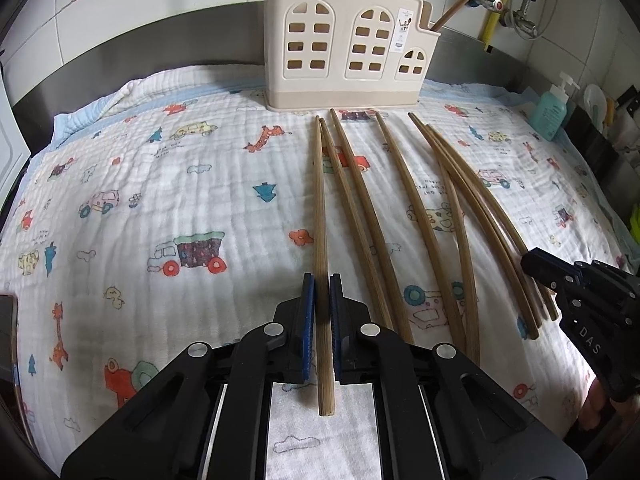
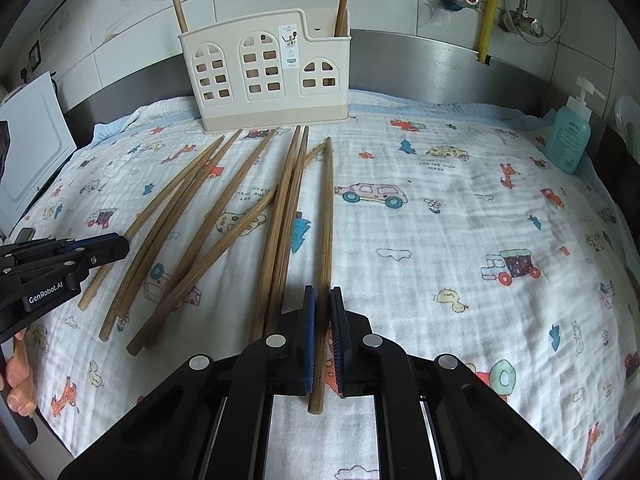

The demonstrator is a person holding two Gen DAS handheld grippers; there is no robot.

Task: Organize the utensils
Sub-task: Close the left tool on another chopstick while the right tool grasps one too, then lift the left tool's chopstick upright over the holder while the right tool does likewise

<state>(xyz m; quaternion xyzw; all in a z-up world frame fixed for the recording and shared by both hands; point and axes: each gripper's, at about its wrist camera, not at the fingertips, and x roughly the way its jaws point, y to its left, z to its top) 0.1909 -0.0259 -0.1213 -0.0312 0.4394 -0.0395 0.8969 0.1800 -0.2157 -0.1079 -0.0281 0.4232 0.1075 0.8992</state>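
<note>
White tiles and a steel backsplash stood behind your table (image 1: 360, 46), which was covered by a white cloth (image 1: 168, 184) printed with cartoon cars, trucks and giraffes. At the back of the cloth sat a cream utensil holder (image 1: 344, 44) with arched window cut-outs, and a few wooden sticks already rose out of its compartments. You had a row of brown chopsticks (image 1: 424, 220) lying loose on the cloth in front of the holder, their thin ends pointing toward it, some crossing each other on the right side. Your left hand-held gripper (image 1: 322, 280) was clamped on the leftmost chopstick (image 1: 320, 200), near its thick end, which stuck out behind the blue pads. Your right hand-held gripper (image 2: 322, 292) was clamped likewise on the rightmost chopstick (image 2: 327, 208). Both held chopsticks lay along the cloth. A teal soap bottle (image 2: 568, 136) with a pump stood at the far right edge of the table.
</note>
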